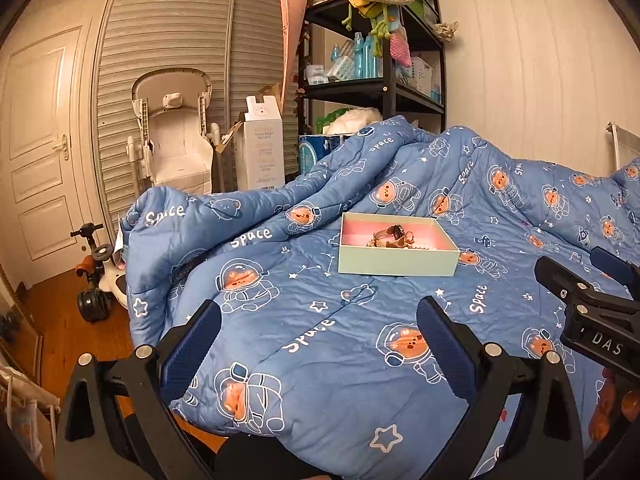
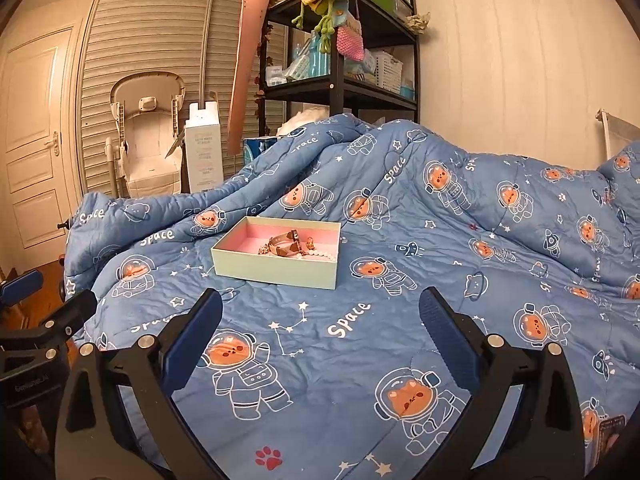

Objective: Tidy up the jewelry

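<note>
A tangle of jewelry is seen lying inside a shallow, pale green box with a pink lining. A brown strap-like piece, some gold-coloured bits and a string of pale beads can be made out in the heap; finer detail cannot be told. The pieces are gathered toward the right half of the box, while the left part of the pink floor is left bare.

The box is set on a blue quilt printed with astronaut bears, stars and the word "Space", which is spread over a bed. From the left wrist view the box is placed ahead of the left hand-held gripper and slightly to its right, well apart from the fingertips. From the right wrist view it is placed ahead of the right hand-held gripper and to its left, nearer to the left finger, with a strip of quilt between them.

Both hand-held grippers are held released, the blue-padded fingers spread wide with nothing between them, above the quilt. Each is caught at the edge of the other's view.

Beyond the bed, a black shelf unit with crocheted toys hung on it, a white carton, a baby chair and a slatted wardrobe door are seen.
</note>
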A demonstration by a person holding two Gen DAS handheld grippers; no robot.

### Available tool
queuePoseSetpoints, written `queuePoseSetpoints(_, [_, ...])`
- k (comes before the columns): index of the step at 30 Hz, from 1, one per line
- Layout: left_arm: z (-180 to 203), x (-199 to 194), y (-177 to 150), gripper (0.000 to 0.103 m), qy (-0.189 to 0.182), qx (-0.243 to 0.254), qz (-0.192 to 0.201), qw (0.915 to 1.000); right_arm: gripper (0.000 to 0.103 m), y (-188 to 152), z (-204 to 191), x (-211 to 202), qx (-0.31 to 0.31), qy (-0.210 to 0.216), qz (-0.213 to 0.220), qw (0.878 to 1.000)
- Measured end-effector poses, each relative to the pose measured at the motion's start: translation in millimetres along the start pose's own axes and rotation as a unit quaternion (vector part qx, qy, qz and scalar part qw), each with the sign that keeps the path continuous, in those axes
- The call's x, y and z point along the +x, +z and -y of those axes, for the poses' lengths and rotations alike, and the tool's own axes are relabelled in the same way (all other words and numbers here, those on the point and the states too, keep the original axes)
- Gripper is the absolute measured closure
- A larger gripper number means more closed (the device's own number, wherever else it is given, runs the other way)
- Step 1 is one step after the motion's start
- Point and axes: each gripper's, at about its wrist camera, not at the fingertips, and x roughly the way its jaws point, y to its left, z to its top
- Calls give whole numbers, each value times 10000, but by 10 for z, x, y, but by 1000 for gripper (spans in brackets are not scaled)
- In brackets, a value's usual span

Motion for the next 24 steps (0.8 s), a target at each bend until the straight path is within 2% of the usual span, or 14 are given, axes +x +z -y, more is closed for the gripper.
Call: queuePoseSetpoints(24, [27,17,-16,7,1,44,18,10000,6,-27,-28,26,-37,-38,-38,10000])
